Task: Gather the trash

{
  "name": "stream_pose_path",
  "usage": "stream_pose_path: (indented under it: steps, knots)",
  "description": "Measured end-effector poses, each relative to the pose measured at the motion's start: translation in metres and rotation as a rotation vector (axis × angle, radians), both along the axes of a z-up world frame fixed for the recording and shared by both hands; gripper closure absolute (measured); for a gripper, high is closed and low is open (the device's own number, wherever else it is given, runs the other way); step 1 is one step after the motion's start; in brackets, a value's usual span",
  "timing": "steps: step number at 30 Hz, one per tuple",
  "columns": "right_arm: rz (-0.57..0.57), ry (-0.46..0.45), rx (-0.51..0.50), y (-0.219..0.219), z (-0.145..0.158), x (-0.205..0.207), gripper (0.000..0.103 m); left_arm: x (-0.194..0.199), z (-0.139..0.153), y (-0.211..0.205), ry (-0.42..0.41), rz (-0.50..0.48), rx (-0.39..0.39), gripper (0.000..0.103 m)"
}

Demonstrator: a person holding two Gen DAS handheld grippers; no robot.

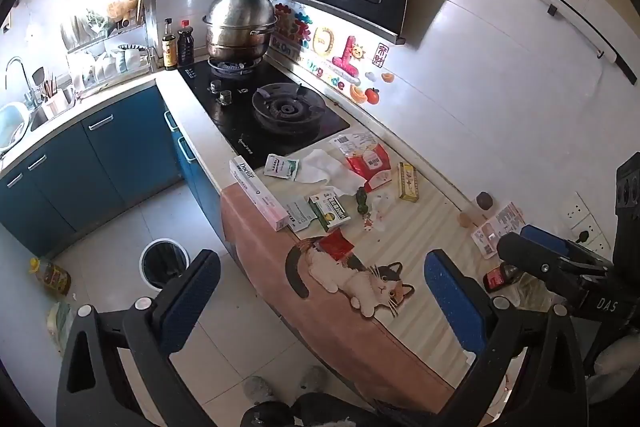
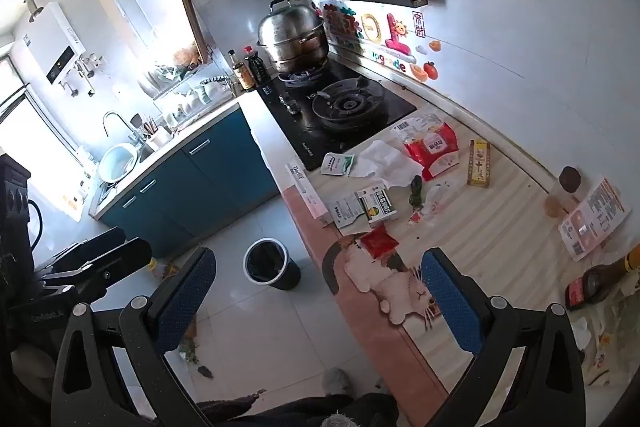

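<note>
two tongs, left gripper and right gripper, both spread wide, empty, angled down over the counter edge. trash: red packet on the cat mat, at 12 o'clock of both tongs, nearest item. beyond it: green box, long box with its long axis along the edge, tissue. bin on the floor at 10 o'clock. way to the packet looks clear.

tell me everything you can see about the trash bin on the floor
The trash bin is a small round bin with a pale rim and a dark liner or dark inside. It stands upright and open-topped on the pale floor tiles, by the blue cabinets and below the counter edge. No lid shows. It looks mostly empty. Nothing touches it; both grippers are apart from it.
</note>
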State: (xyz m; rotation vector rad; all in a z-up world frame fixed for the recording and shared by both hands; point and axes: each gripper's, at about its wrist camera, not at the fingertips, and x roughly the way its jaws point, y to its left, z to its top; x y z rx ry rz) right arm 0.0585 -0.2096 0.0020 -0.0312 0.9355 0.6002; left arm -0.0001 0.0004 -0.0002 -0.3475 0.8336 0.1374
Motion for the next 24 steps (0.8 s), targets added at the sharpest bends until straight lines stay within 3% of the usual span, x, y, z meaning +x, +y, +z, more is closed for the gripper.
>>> stream_pose_path:
  steps: [24]
  knots:
    - [-0.002,0.000,0.005,0.006,0.004,0.007,0.000,0.013,-0.002,-0.003,0.018,-0.016,0.024,0.000]
